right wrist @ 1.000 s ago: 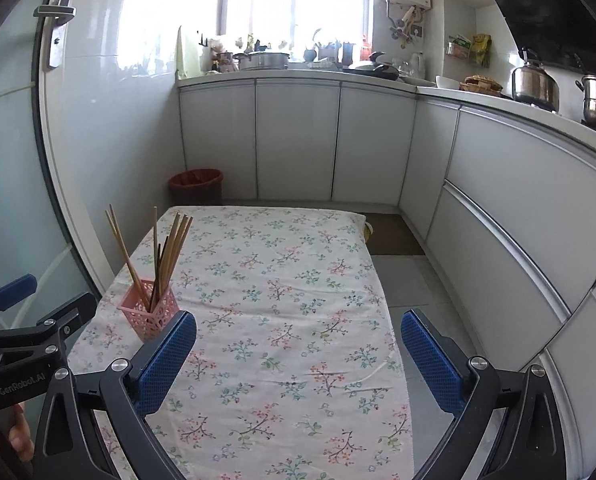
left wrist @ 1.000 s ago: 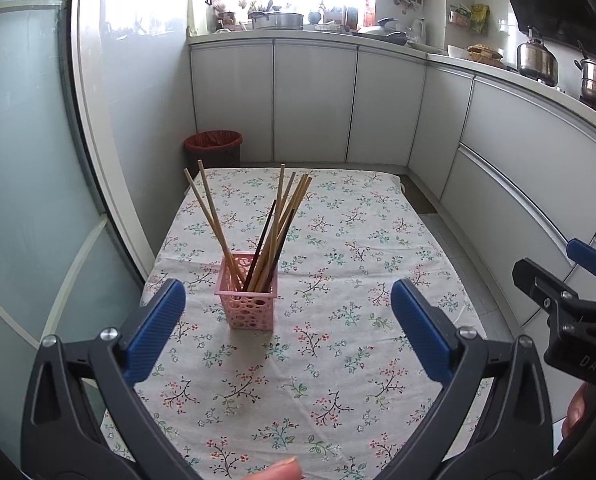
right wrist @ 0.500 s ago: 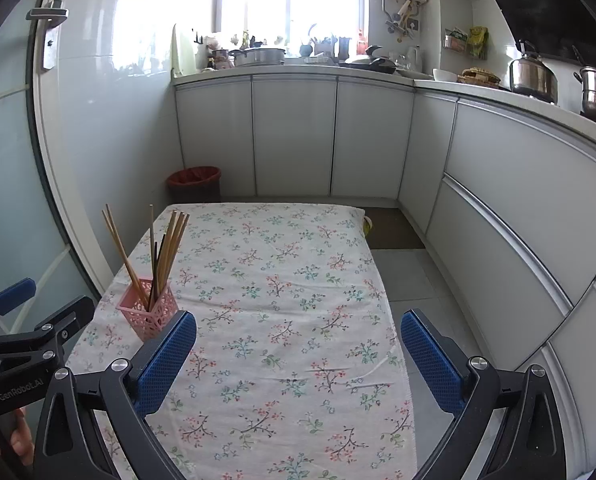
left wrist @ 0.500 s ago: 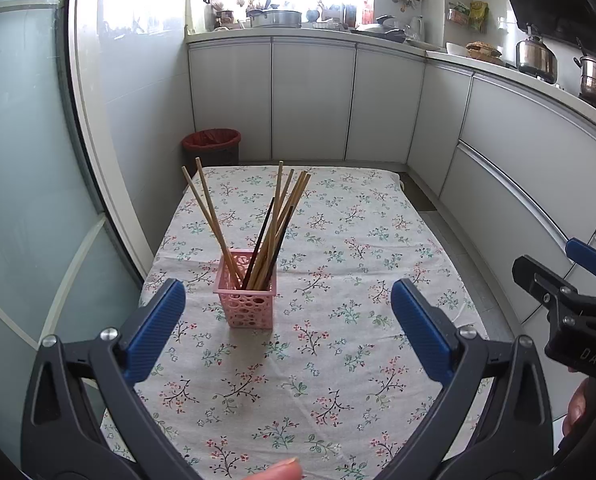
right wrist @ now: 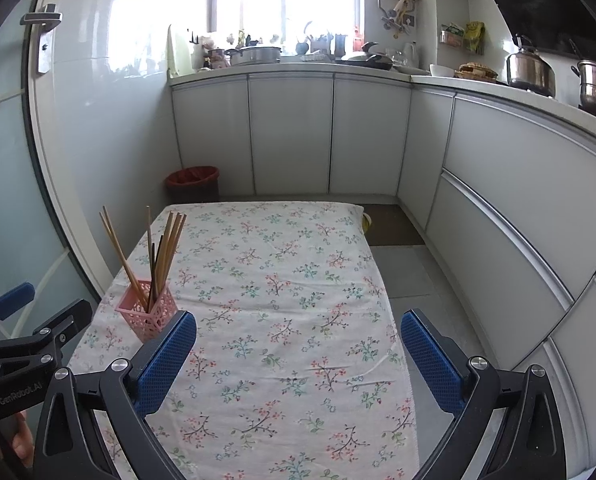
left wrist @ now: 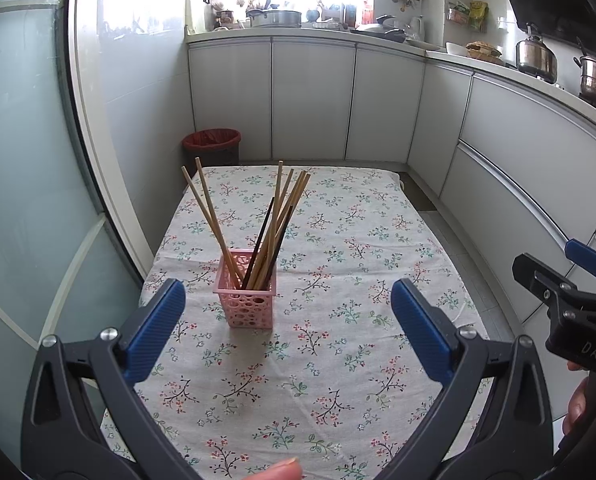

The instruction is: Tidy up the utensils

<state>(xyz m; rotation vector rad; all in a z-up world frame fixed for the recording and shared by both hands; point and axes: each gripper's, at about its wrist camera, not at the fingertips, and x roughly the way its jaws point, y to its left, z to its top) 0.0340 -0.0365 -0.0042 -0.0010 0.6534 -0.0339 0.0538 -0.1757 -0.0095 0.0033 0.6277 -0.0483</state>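
Chopsticks (left wrist: pixel 272 228) all stand in pink basket (left wrist: pixel 247 300); tabletop (left wrist: pixel 338 280) otherwise bare. Left hand-held gripper (left wrist: pixel 288 330) and right hand-held gripper (right wrist: pixel 298 360) both spread, empty. Looks finished.

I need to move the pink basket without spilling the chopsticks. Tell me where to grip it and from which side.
Grip the pink basket low across its two side walls, coming in level from the near side with the left gripper, whose jaws are open and already face it. The chopsticks fan out above the rim, so a top approach would likely knock them; the flat, upright walls suit a side pinch.
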